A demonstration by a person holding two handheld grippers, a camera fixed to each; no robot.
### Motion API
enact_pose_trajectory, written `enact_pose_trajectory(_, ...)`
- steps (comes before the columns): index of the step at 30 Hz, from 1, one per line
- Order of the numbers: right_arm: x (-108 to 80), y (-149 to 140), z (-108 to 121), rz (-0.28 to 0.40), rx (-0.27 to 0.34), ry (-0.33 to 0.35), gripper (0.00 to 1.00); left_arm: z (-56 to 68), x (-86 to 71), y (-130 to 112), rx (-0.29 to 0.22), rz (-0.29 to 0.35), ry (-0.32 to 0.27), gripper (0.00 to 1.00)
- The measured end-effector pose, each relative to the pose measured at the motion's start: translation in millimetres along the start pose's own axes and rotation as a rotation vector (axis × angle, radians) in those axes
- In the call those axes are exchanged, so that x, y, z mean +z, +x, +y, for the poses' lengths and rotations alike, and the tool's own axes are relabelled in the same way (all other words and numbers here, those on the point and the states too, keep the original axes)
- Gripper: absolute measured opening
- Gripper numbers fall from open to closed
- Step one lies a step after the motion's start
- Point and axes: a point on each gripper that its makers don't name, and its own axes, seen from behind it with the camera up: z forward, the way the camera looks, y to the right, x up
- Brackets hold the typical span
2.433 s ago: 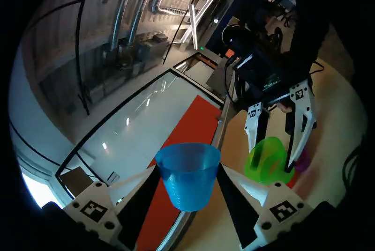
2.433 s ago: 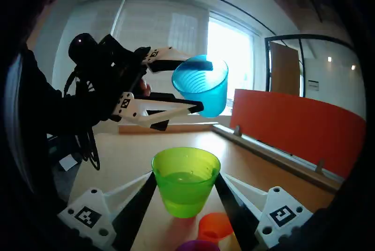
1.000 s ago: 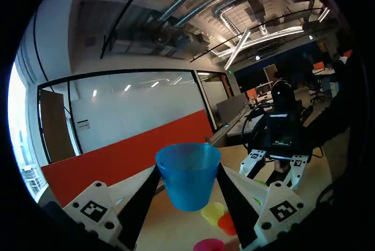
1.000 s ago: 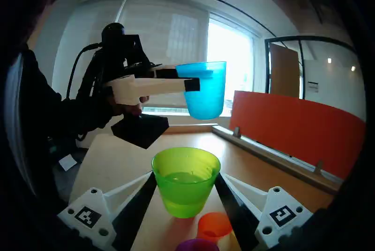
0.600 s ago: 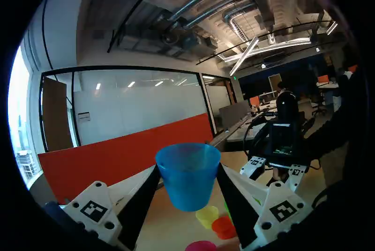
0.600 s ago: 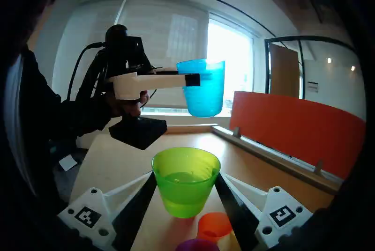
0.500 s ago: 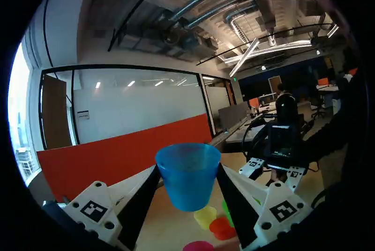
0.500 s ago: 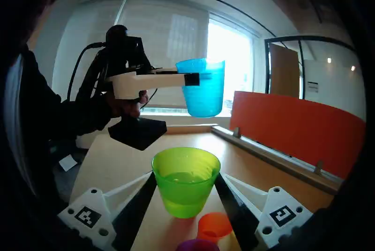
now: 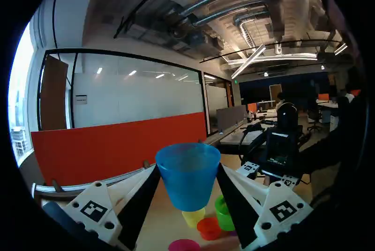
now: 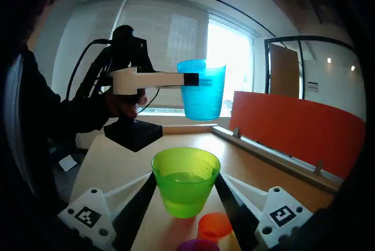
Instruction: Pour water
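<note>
The left gripper (image 9: 187, 172) clamps the blue cup (image 9: 188, 180) between both fingers; a couple of seconds ago the cup was tipped toward the green cup (image 10: 186, 190), and it now hangs upright at 12 o'clock above it in the right gripper view (no stream runs between them). The right gripper (image 10: 186, 181) pinches the green cup low by the wooden table (image 10: 117, 157), water (image 10: 185, 178) in its lower half and an orange cup (image 10: 214, 225) at 5 o'clock. The pour looks finished; setting the cups down likely remains.
</note>
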Motion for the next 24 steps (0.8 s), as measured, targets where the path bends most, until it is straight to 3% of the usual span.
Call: enact_pose_trajectory(24,-3.1,2,3,0.009,0.012,-0.006,0.88,-12.1,0.3,-15,-0.048,-0.056,0.034,0.83)
